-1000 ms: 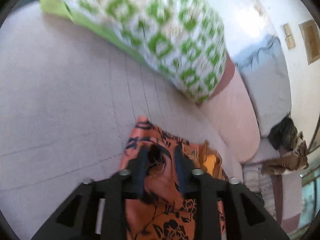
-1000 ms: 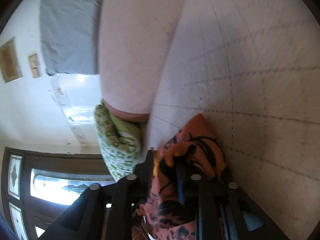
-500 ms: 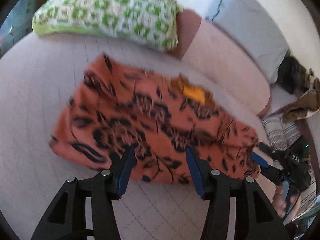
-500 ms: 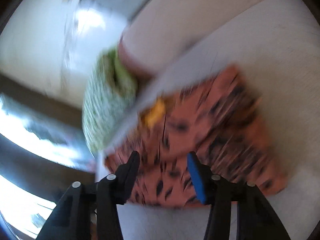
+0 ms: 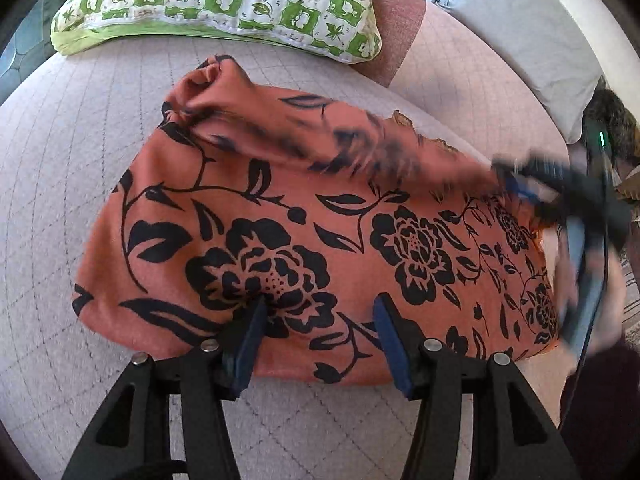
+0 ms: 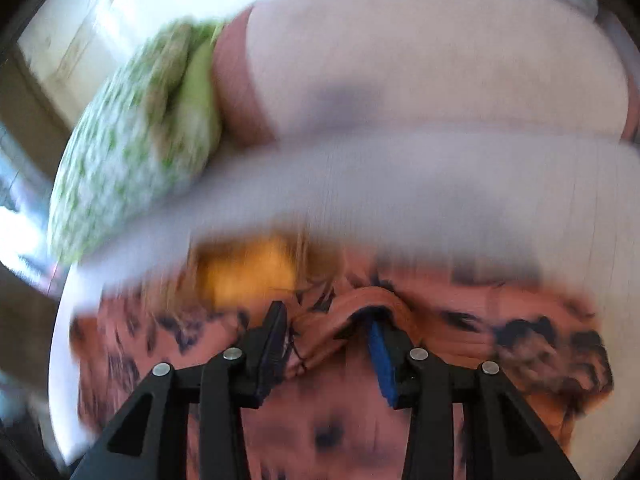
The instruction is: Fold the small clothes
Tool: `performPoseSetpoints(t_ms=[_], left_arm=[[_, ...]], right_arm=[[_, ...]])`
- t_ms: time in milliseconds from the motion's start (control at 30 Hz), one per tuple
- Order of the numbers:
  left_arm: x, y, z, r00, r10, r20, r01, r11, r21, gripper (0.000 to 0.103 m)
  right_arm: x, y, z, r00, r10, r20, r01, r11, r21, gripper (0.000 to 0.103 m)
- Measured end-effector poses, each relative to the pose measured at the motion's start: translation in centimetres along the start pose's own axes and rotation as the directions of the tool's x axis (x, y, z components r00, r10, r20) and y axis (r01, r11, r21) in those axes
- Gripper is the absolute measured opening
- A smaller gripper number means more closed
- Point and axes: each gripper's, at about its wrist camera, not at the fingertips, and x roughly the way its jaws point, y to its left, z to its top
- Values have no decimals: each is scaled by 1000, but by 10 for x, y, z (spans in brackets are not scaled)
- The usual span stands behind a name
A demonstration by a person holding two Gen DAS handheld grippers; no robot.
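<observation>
The orange garment (image 5: 304,216) with black floral print lies spread on the quilted bed (image 5: 80,128), below a green-and-white pillow (image 5: 224,0). The left gripper (image 5: 318,332) hovers over its near edge, jaws apart and empty. The right gripper (image 6: 326,344) is closing with a raised fold of cloth between its jaws; the view is blurred.

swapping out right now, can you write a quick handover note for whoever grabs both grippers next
Left gripper: open, empty, over the near edge of the orange floral garment.
Right gripper: jaws closing with a fold of the garment between them; view blurred, grip unclear.
Garment lies spread on the pale quilted bed, below the green pillow.
Done: laid out, far edge partly turned over.
Left: finish the folds.
</observation>
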Motion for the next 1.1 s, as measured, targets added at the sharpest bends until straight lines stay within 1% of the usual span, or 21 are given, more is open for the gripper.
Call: performPoseSetpoints(t_ms=[67, 100, 133, 200, 267, 333, 433, 467, 500, 567, 600, 633, 700, 733, 767, 833, 900, 967, 1000, 1033, 1100], left_arm=[[-1, 1, 0, 1000, -6, -3, 6, 1000, 1, 57], [0, 2, 0, 1000, -12, -5, 12, 1000, -4, 57], [-2, 5, 1, 1000, -25, -7, 25, 1000, -19, 57], [1, 6, 4, 999, -43, -7, 42, 998, -48, 57], [-7, 10, 3, 999, -45, -2, 45, 997, -60, 57], [-19, 12, 1, 1000, -15, 21, 16, 999, -40, 57], [-39, 22, -1, 996, 32, 83, -30, 999, -28, 57], [-41, 28, 0, 995, 39, 88, -36, 999, -35, 57], [-41, 35, 0, 996, 45, 82, -41, 998, -43, 57], [-36, 46, -1, 997, 49, 52, -46, 998, -53, 57], [-34, 50, -1, 998, 46, 42, -44, 998, -51, 57], [-32, 50, 0, 998, 44, 38, -43, 998, -38, 56], [-30, 47, -1, 998, 52, 36, -52, 999, -12, 56], [-30, 46, -2, 998, 56, 33, -56, 998, -1, 56], [-29, 45, -2, 998, 62, 32, -63, 998, 8, 56], [-28, 43, -1, 997, 68, 28, -69, 997, 21, 56], [-26, 41, 1, 998, 66, 23, -67, 998, 19, 56], [-27, 43, 2, 998, 53, 17, -53, 999, 3, 56], [-27, 44, 3, 999, 44, 15, -43, 999, -10, 56], [-28, 47, 4, 999, 33, 15, -33, 999, -25, 56], [-31, 50, 6, 1000, 21, 22, -20, 999, -50, 56]], right_arm=[[-4, -2, 21, 998, -6, 68, 3, 999, 52, 46], [-7, 0, 26, 997, 8, 78, -13, 997, 75, 46], [-13, 3, 28, 996, 46, 82, -54, 994, 96, 46], [-24, 14, 17, 988, 130, 78, -137, 986, 90, 46], [-27, 34, -3, 976, 216, 18, -216, 975, 59, 46], [-28, 51, -27, 958, 281, -58, -280, 960, 30, 46], [-16, 87, -59, 917, 358, -174, -365, 931, -10, 46], [-8, 103, -66, 903, 374, -214, -388, 921, -26, 46], [0, 118, -70, 893, 374, -249, -396, 917, -45, 46], [26, 147, -81, 876, 342, -341, -391, 917, -85, 46], [37, 159, -83, 873, 324, -364, -380, 920, -93, 47], [48, 171, -83, 882, 295, -368, -359, 926, -117, 48], [63, 191, -67, 908, 267, -322, -331, 929, -164, 48], [69, 197, -56, 922, 260, -287, -313, 937, -158, 48], [74, 198, -44, 930, 260, -260, -300, 945, -127, 48], [85, 199, -23, 934, 294, -205, -308, 951, -39, 48], [86, 190, -6, 937, 323, -131, -321, 946, 38, 48], [75, 176, 1, 929, 360, -85, -352, 931, 95, 48], [68, 168, 0, 924, 374, -78, -365, 925, 106, 48], [63, 160, -2, 925, 372, -81, -364, 926, 97, 48], [44, 147, -12, 936, 338, -95, -334, 941, 53, 48]])
